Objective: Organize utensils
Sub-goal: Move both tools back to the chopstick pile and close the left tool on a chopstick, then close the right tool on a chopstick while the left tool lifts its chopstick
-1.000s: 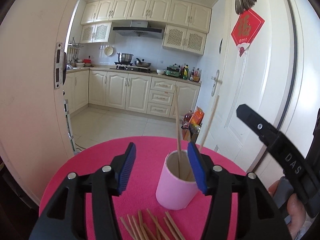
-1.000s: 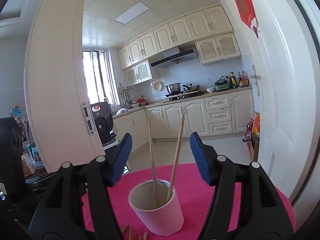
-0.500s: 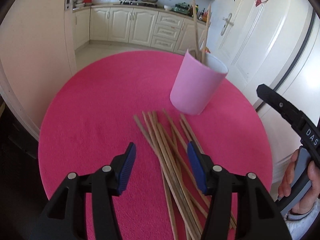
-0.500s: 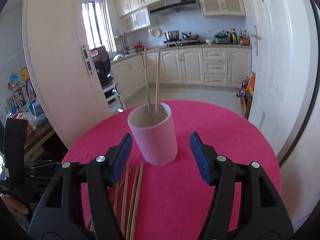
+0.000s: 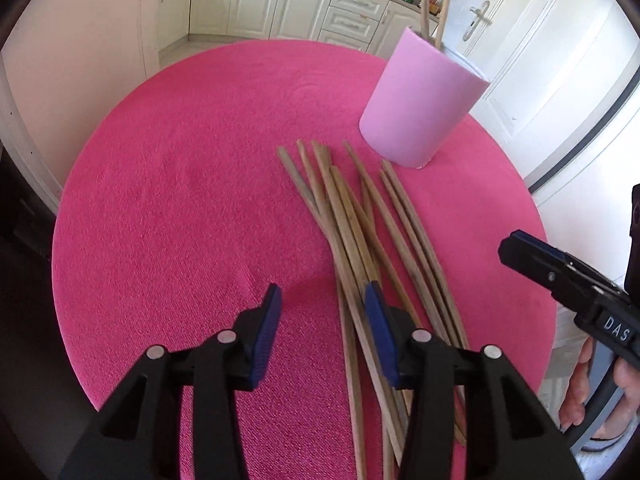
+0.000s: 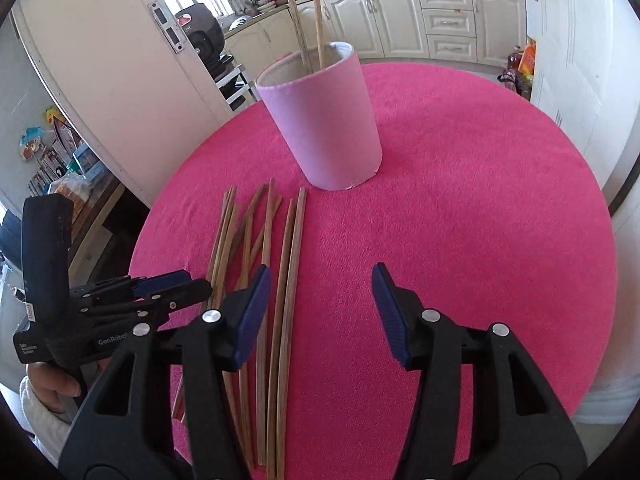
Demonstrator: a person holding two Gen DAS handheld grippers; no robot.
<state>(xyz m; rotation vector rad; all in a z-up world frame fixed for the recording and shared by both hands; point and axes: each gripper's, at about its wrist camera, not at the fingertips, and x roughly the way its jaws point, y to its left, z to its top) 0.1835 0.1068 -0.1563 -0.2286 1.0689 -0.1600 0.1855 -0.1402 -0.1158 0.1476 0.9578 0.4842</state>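
Left gripper (image 5: 322, 300) low over the pink tabletop (image 5: 180, 200), jaws roughly half open, just been closing, nothing gripped. Right-hand pad riding on top of the loose chopsticks (image 5: 360, 240); bare cloth between the pads. Right gripper (image 6: 320, 284) same story: jaws about half open, just been closing, empty, gap straddling the two right-most sticks of the pile (image 6: 276, 280) plus bare cloth.

Loose sticks fanned flat on the tabletop, tips at 12 o'clock nearly touching the base of the pink cup (image 5: 420, 104); cup at 1 o'clock in the left wrist view, 12 o'clock in the right. Two chopsticks (image 6: 304, 12) already standing in the cup, leaning.

Risks, judged from here:
- Left jaws offset toward 9 o'clock of the pile: closing now likely to pinch cloth or shove the bundle sideways instead of grabbing one stick.
- Sticks crossed and overlapping: lifting one likely to drag or flick its neighbours, maybe off the edge at 6 o'clock.
- Right jaws bracketing two sticks: double pick, or one slipping out mid-lift.
- Thin round sticks flat on soft cloth: pads skating over, weak grip, stick pivoting in the jaws.
- Both grippers near each other over one pile: collision if both go in.
- Cup light-looking, top-heavy with leaning sticks: a knock near the rim on insertion could tip it.
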